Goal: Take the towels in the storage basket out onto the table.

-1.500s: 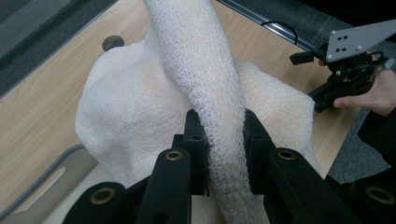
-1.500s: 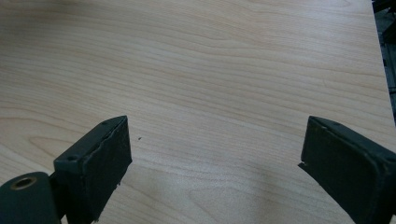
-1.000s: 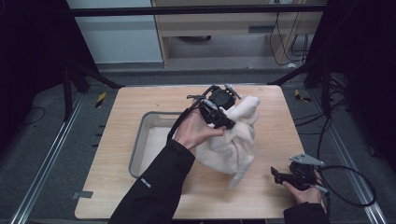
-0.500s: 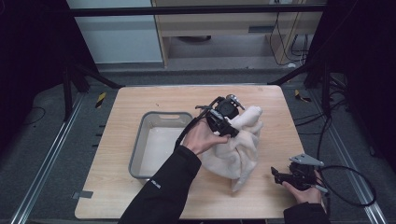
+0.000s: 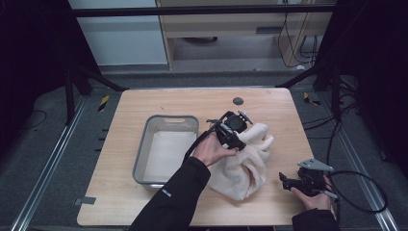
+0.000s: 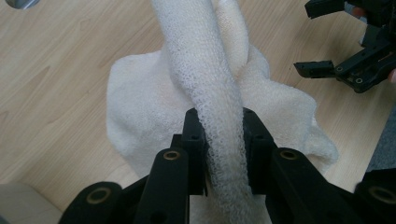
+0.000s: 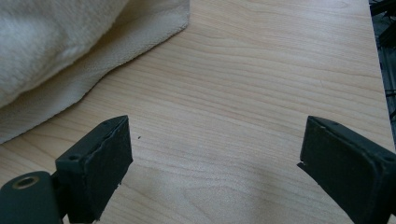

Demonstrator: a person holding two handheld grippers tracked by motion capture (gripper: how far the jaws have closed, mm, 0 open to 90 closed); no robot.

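Observation:
A cream towel point(image 5: 246, 166) lies bunched on the wooden table point(image 5: 144, 101), right of centre. My left gripper point(image 5: 238, 141) is shut on a fold of it and holds that fold up off the heap. In the left gripper view the pinched roll of towel point(image 6: 210, 70) runs up between the jaws of the left gripper point(image 6: 219, 122). My right gripper point(image 5: 285, 181) rests open near the table's front right corner, a short way from the towel's edge. In the right gripper view the open right gripper point(image 7: 212, 144) frames bare wood, with the towel point(image 7: 56, 42) at the upper left.
A grey rectangular tub point(image 5: 171, 119) with a pale lining stands left of the towel. A small dark round disc point(image 5: 237, 100) is set in the tabletop behind the left gripper. Cables trail off the right edge. The right gripper point(image 6: 345, 70) shows in the left gripper view.
My left gripper has come toward the near side and slightly right with the towel fold in it, and the towel heap has shifted with it. The right gripper has stayed put.

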